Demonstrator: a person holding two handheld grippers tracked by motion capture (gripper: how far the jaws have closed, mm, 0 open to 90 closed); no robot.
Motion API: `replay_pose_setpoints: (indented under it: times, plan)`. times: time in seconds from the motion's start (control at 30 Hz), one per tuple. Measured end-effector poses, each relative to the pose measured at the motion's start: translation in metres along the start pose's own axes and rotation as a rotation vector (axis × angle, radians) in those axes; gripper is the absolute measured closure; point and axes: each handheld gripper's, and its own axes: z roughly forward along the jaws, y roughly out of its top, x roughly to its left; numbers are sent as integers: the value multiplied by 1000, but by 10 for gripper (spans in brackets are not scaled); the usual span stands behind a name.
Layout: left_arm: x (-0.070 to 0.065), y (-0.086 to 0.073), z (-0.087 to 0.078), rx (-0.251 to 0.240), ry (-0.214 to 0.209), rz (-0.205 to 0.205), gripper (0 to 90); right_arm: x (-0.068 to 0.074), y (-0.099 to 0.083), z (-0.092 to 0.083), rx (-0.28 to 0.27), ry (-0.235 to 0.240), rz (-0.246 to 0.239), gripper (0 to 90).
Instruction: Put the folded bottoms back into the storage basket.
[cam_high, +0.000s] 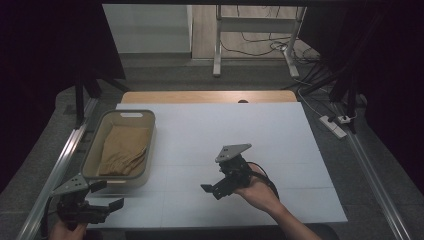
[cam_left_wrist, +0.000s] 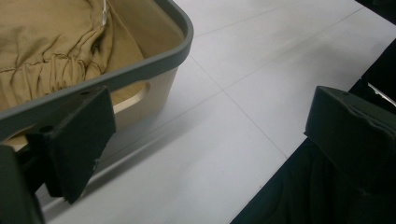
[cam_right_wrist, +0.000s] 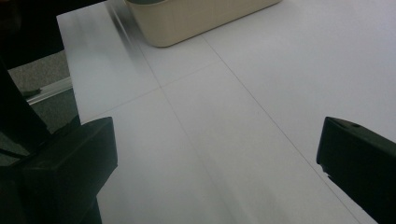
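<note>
While both grippers sat idle, the tan cloth lay bunched inside the beige bin, filling most of its floor, gathered seam visible in the left gripper view. Bin had a grey rim and stood on the left part of the white table, its long side running away from the person, a handle slot in the near end wall. Left gripper hung at the table's near left corner, just beside the bin's near end, not touching it; jaws spread wide, nothing between them, one jaw overlapping the bin's end wall in its own camera. Right gripper was over bare tabletop near the middle-front, well apart from the bin, pointing left toward it; jaws likewise wide apart and empty, bin corner far off at the top of its view. Person's right hand wrapped its handle, cable looped behind. Beyond the table: grey floor, a power strip at right, loose cables under a metal frame.
</note>
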Motion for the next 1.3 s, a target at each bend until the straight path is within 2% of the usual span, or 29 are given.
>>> replay_pose_setpoints:
  times: [0.27, 1.3]
  plan:
    - [0, 0, 0, 2, 8, -1, 36, 0, -7, -14, -16, -15, 3, 0]
    - [0, 0, 0, -1, 5, -7, 24, -8, -45, -58, -47, -113, 83, 0]
